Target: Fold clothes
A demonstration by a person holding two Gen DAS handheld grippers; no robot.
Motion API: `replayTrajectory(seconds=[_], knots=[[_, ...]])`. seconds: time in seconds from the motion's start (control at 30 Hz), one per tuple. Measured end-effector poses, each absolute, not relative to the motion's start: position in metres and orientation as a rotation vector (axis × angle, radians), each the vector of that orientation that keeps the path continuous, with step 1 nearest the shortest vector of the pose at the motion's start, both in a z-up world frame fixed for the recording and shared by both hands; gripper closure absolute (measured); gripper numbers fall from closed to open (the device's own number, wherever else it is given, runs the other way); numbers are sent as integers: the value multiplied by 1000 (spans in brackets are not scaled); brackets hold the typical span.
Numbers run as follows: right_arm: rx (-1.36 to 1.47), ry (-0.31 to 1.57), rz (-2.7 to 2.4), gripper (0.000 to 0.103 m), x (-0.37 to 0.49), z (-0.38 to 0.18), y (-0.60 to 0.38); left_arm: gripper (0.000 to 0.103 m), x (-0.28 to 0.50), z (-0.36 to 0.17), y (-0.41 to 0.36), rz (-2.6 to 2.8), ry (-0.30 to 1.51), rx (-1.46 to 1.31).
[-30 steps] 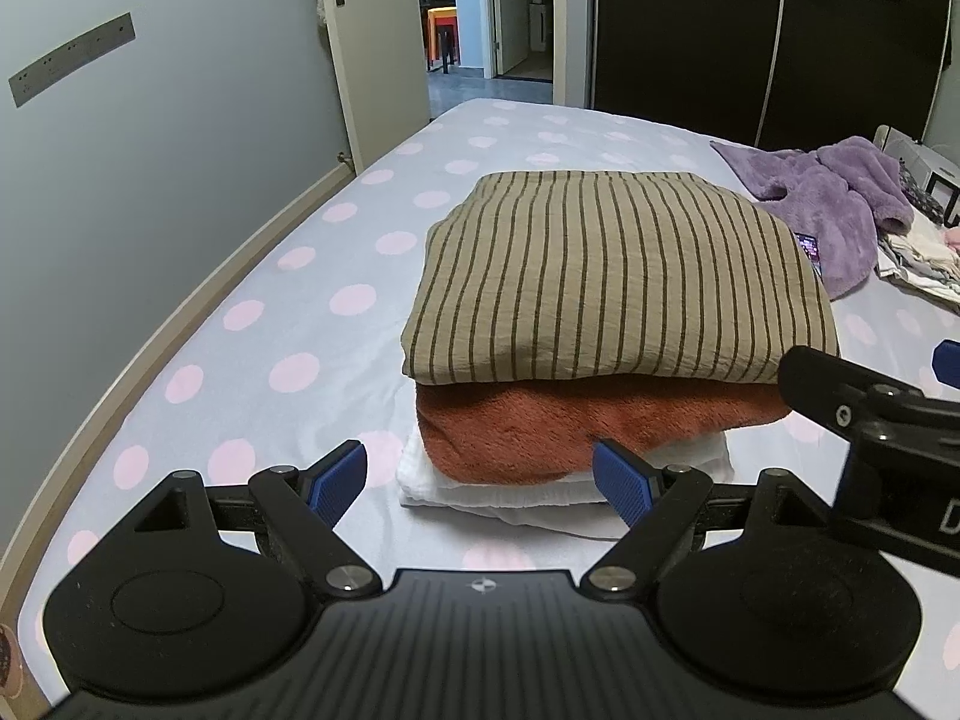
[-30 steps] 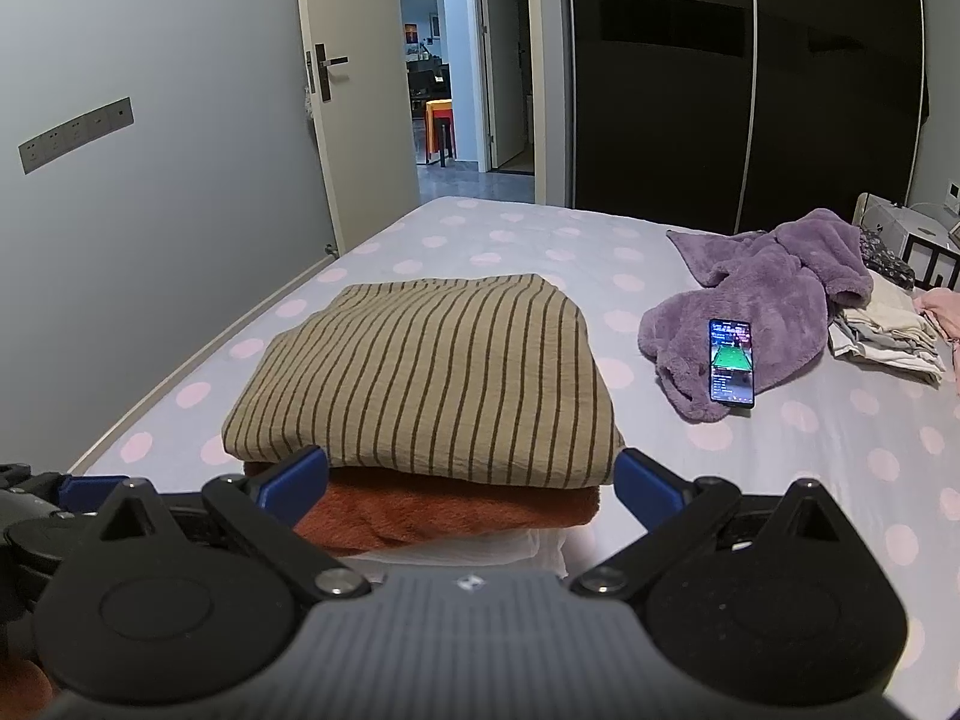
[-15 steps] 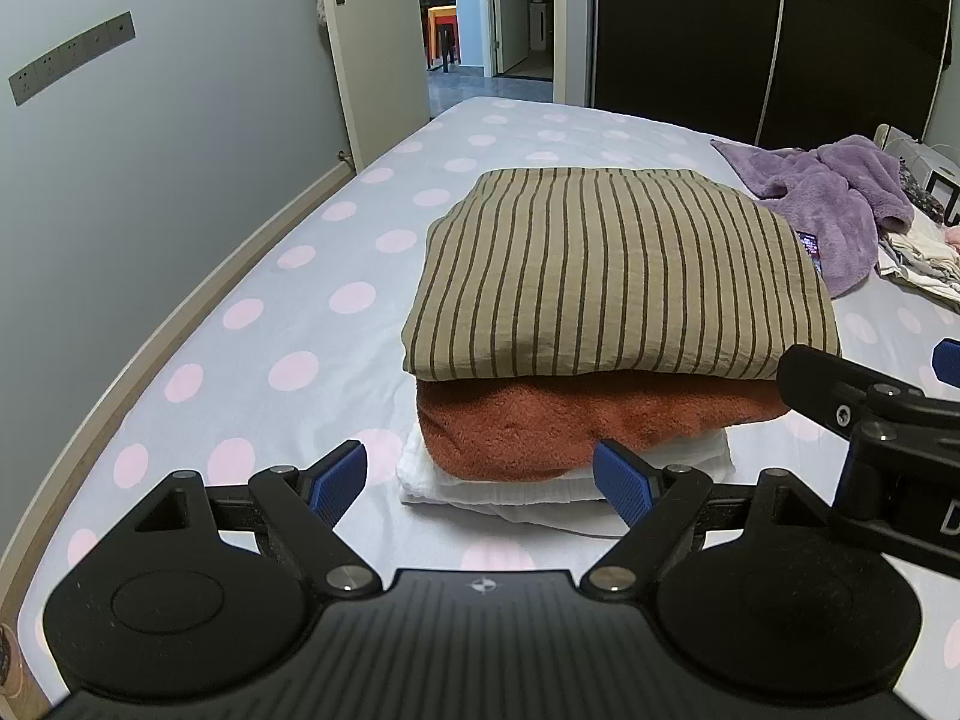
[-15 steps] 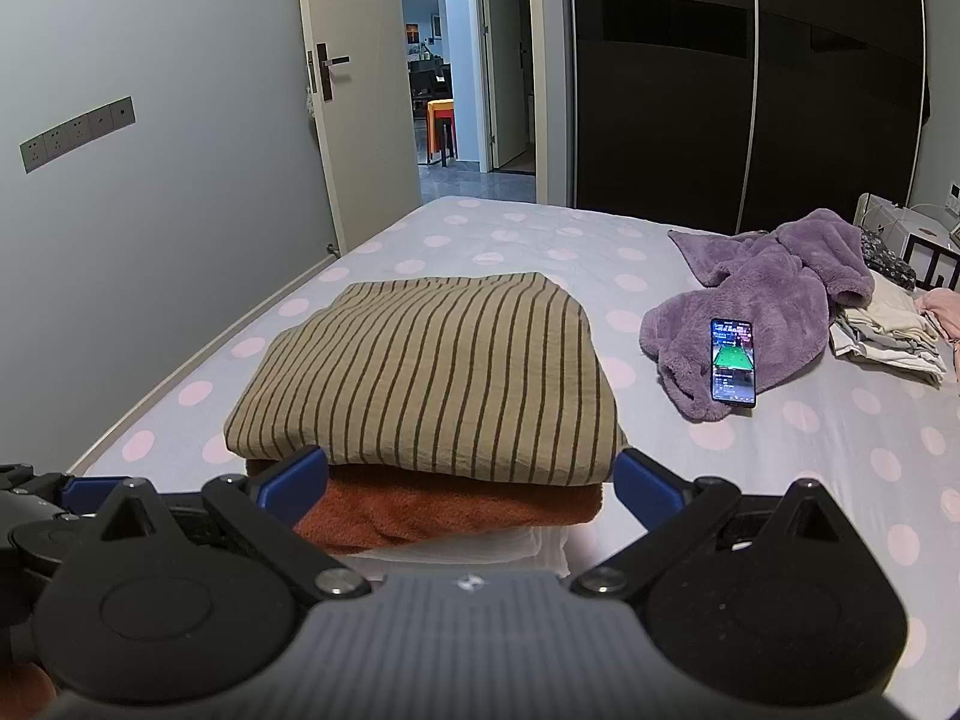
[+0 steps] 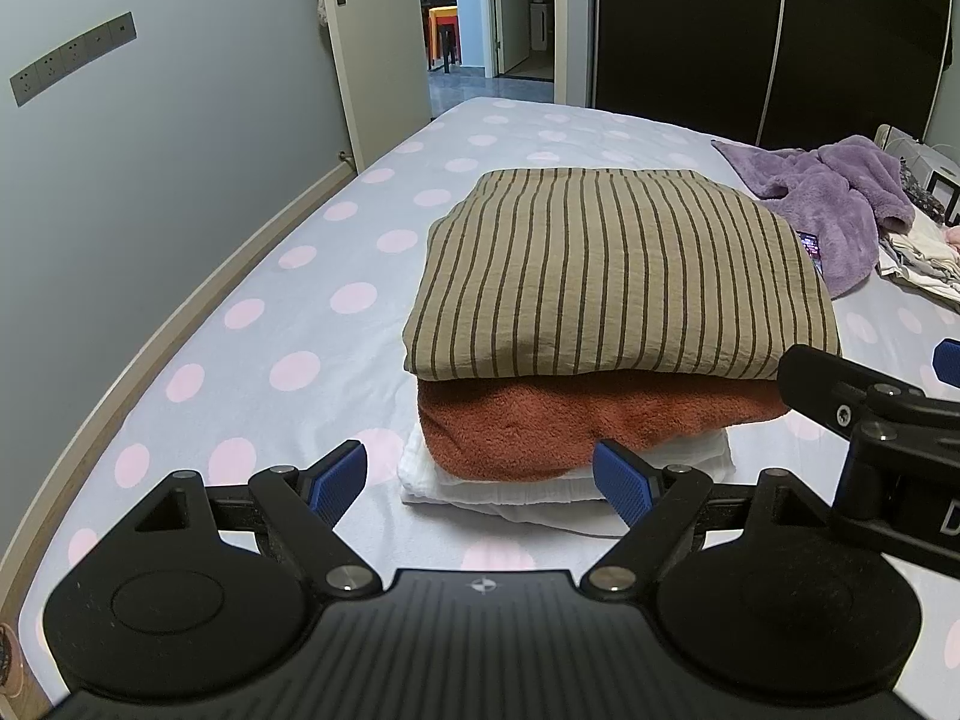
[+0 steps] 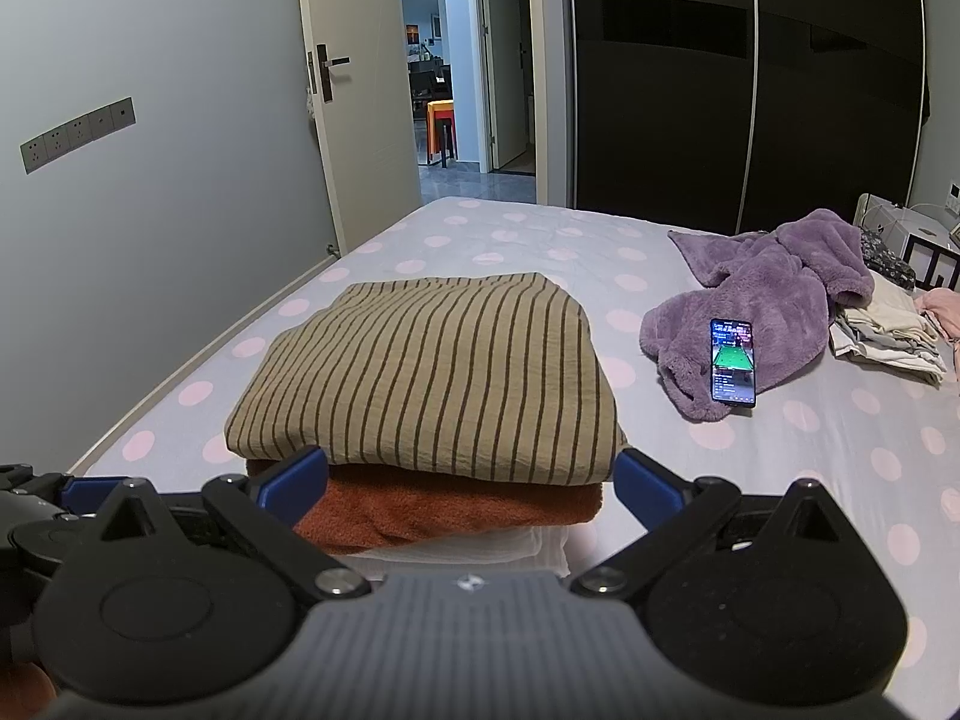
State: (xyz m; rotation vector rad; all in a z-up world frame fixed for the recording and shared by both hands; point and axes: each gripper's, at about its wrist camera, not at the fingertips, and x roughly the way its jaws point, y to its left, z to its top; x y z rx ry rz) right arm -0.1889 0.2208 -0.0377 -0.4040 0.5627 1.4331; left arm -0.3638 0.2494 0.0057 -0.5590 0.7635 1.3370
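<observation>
Folded tan cloth with dark stripes point(image 5: 618, 276) lies on top of a rust-orange fleece fold point(image 5: 576, 420) and a white folded cloth point(image 5: 528, 483), stacked on the grey bedsheet with pink dots point(image 5: 288, 324). Left gripper point(image 5: 483, 480) and right gripper point(image 6: 471, 480) both stand spread wide, empty, just before the stack. A crumpled purple fleece garment point(image 6: 762, 300) lies well apart, a lit phone point(image 6: 732, 369) propped against it.

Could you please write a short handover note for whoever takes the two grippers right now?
Left gripper: open, empty, in front of the stack.
Right gripper: open, empty, beside it.
Done: striped cloth folded on the rust towel, on a white piece, on the bed.
Left: purple robe lies unfolded, a phone leaning on it; beige clothes beyond look loosely piled.
</observation>
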Motion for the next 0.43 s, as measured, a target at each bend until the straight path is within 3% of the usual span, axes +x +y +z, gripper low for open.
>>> replayTrajectory(seconds=[0.43], knots=[[-402, 567, 1433, 1, -190, -38, 222, 20, -364, 6, 248, 1338, 754, -546]])
